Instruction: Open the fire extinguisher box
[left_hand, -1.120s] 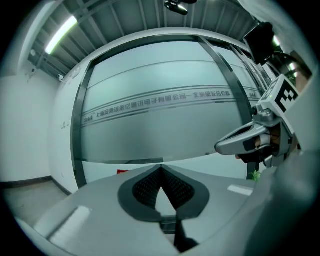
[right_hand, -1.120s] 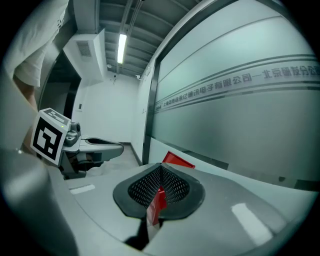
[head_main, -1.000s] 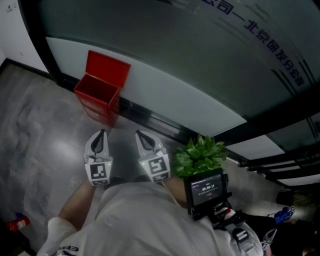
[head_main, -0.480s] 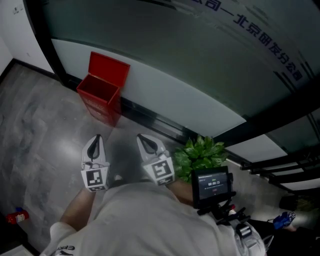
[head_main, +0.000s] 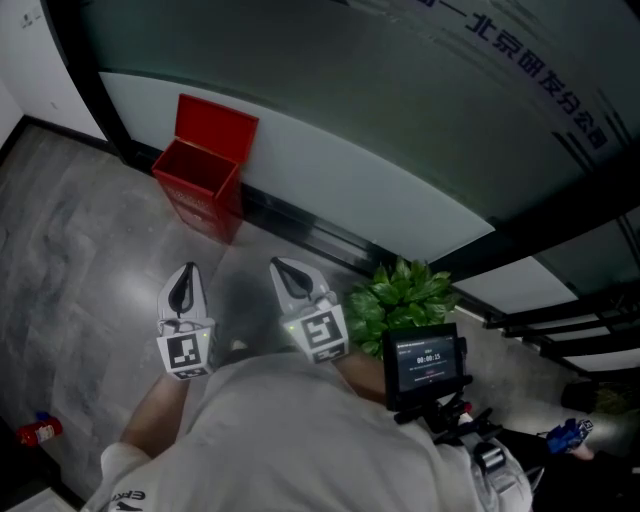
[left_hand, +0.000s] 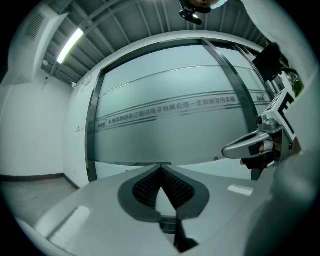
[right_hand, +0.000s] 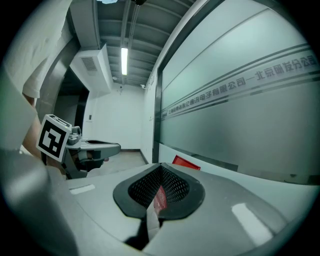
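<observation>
The box (head_main: 200, 185) sits on the floor (head_main: 90, 260) by the glass wall (head_main: 380, 110), lid (head_main: 216, 124) already up; left gripper (head_main: 187, 272) and right gripper (head_main: 281, 266) closed, empty, well apart; best keep clear lest the lid drop.

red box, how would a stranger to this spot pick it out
Follow the frosted glass wall to its left end, by the black post. The red box stands there on the grey floor at the wall's foot. It alone is red and boxy, lid up; the plant farther right is green.
</observation>
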